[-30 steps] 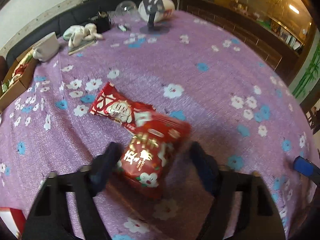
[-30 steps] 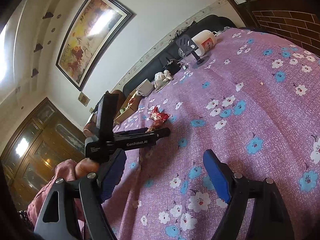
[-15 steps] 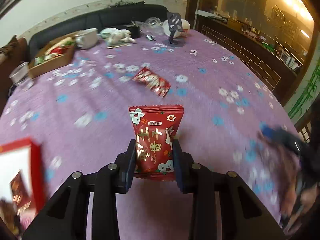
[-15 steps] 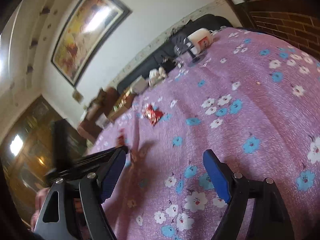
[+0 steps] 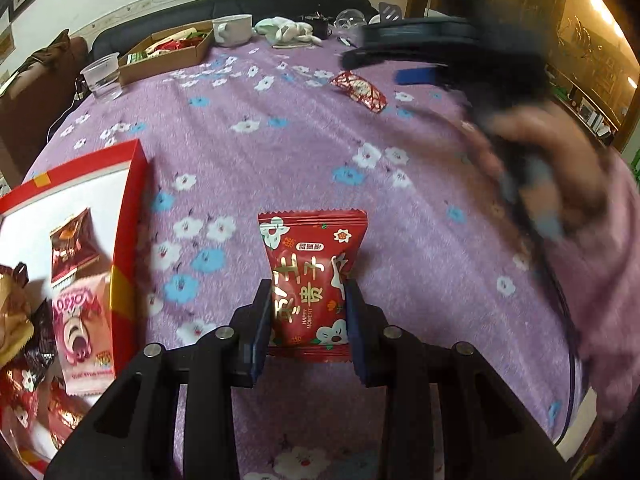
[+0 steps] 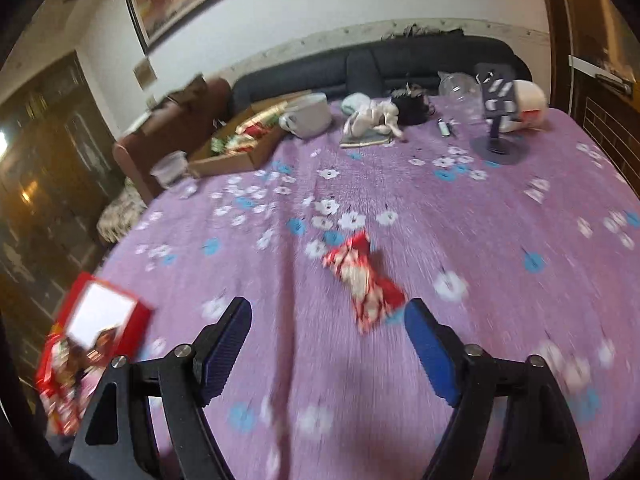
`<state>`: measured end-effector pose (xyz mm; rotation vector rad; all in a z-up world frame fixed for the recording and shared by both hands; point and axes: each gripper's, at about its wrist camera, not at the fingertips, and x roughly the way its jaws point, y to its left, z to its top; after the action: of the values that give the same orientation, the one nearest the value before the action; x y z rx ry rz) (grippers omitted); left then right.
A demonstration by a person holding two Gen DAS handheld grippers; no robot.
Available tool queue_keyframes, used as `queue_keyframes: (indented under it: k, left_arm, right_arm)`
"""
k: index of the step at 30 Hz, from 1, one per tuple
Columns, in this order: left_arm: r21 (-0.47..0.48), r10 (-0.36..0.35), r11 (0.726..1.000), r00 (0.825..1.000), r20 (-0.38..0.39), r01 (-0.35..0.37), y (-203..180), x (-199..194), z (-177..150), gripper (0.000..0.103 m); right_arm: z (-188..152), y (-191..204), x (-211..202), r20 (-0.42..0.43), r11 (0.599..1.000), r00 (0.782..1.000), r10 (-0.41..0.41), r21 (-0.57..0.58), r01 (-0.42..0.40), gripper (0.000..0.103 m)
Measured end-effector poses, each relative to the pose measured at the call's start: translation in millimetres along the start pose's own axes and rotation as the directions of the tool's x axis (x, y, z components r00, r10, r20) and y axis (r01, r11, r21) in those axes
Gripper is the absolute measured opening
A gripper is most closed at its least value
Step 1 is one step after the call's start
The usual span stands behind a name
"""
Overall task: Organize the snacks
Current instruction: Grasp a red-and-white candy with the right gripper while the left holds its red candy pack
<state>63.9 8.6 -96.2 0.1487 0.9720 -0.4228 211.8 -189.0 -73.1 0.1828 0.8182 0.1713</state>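
Note:
My left gripper point(image 5: 307, 312) is shut on a red snack packet point(image 5: 310, 276) with gold characters and holds it upright above the purple floral tablecloth point(image 5: 260, 152). A red box with a white inside point(image 5: 124, 220) lies at the left with several snack packets in it; it also shows in the right wrist view point(image 6: 100, 316). My right gripper point(image 6: 328, 332) is open and empty, just short of a second red packet point(image 6: 362, 280) lying flat on the cloth, also seen in the left wrist view point(image 5: 360, 88). The right hand and gripper point(image 5: 416, 78) show blurred at the upper right.
At the table's far side stand a cardboard tray of snacks point(image 6: 240, 144), a white mug point(image 6: 308, 116), a clear plastic cup point(image 6: 170, 166), a soft toy point(image 6: 372, 116), a phone stand point(image 6: 498, 120) and a white jar point(image 6: 528, 104). A dark sofa point(image 6: 400, 64) runs behind.
My left gripper closed on the packet, lifted it and carried it left toward the red box. My right gripper swung over to the second red packet.

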Motion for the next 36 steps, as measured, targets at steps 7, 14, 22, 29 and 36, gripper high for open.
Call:
queue_keyframes:
  k: [7,14,22,29,36]
  left_arm:
    - [-0.014,0.008,1.0,1.0,0.009,-0.008,8.7,-6.5,-3.7,0.031]
    - [-0.027,0.008,1.0,1.0,0.027,-0.008,7.9,-15.3,-6.9,0.031]
    - [-0.024,0.001,1.0,1.0,0.006,-0.001,-7.9,-19.4,-25.2,0.031]
    - [-0.035,0.052,0.998,0.999,0.006,-0.052,-17.6,-30.7,-43.4,0.032]
    - [-0.063,0.12,0.991,0.992,0.024,-0.118,-12.2,-42.6,-54.1,0.042]
  right_arm:
    - [10.8,-16.7,48.1,-0.1,0.993,0.989,-0.107,0.048,0.112,0.034]
    - [-27.5,-21.7,6.8,-0.142,0.995,0.988,-0.062,0.066,0.072,0.032]
    - [-121.9,26.9,-95.4,-0.167,0.998,0.985,-0.039,-0.045,0.032,0.032]
    - [-186.1,69.2,-125.4,-0.17,0.99,0.981,-0.09,-0.126,0.068,0.033]
    - [-199.2,90.3,-132.9,-0.089,0.966,0.984,-0.152,-0.224,0.129,0.046]
